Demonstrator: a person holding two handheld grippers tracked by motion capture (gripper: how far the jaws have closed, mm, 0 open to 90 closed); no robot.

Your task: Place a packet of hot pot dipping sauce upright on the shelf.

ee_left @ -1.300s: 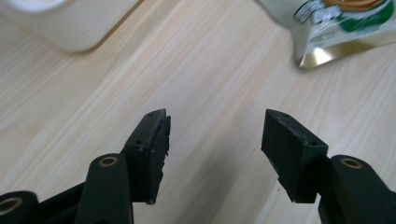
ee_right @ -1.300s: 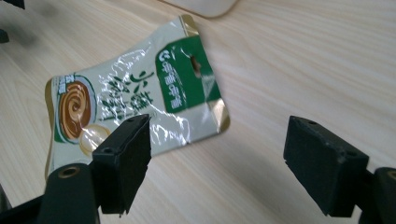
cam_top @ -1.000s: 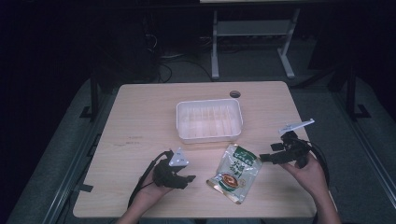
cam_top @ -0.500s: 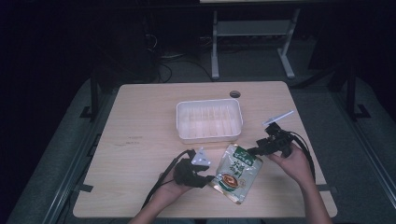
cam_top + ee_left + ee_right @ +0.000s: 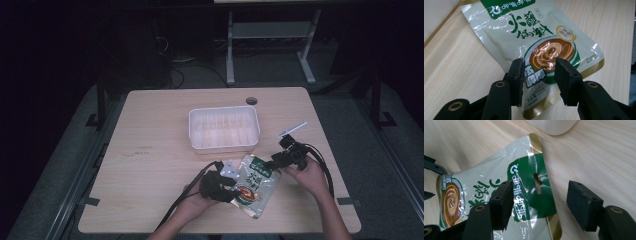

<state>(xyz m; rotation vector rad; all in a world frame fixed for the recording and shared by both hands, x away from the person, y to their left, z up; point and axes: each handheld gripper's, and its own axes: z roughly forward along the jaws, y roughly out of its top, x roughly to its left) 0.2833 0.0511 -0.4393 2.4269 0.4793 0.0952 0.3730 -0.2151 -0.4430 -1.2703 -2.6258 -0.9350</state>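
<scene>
A glossy sauce pouch with a green header and a brown swirl picture lies flat on the table, near the front. My left gripper has come in from the pouch's left; its jaws have just closed and stand shut on the pouch's lower end, one pad on each side of the printed label. My right gripper sits at the pouch's top right corner. Its jaws have just been closing and straddle the green header, open, with the right pad still apart from the foil.
A shallow white plastic tray stands just behind the pouch, mid-table, and its rim shows in the right gripper view. A round cable hole sits behind it. Bare wood stretches to the left.
Both hands have closed in on the pouch, the left gripper from the left and the right gripper from the right. The left jaws have shut on the pouch's lower end.
</scene>
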